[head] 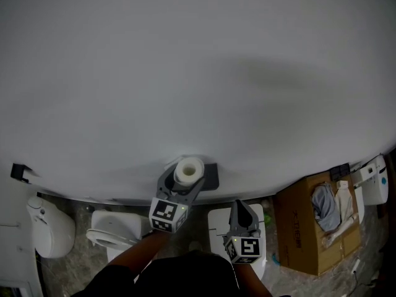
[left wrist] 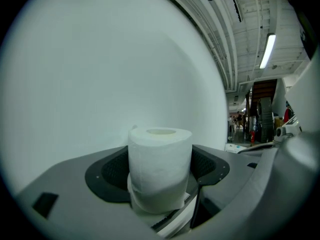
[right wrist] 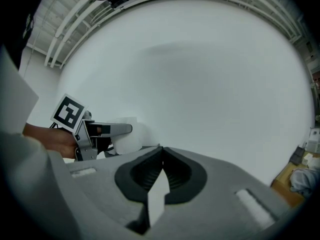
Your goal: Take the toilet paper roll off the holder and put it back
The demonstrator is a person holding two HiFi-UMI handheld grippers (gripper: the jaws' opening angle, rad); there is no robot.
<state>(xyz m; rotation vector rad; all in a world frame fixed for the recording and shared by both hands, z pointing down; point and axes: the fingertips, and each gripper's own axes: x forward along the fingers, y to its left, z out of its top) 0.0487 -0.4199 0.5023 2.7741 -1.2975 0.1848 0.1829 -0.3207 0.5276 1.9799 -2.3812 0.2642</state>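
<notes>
The white toilet paper roll stands between the grey jaws of my left gripper, which is shut on it close to the white wall. In the left gripper view the roll is upright, its open core facing up, squeezed from both sides. A dark holder plate on the wall shows just behind and right of the roll; whether the roll touches it is hidden. My right gripper hangs lower right, shut on nothing, its jaws meeting. From there the left gripper and the roll appear at left.
A white toilet and a white bin stand on the floor at lower left. A white unit lies under the right gripper. At right is an open cardboard box with cloth, and a white device beyond it.
</notes>
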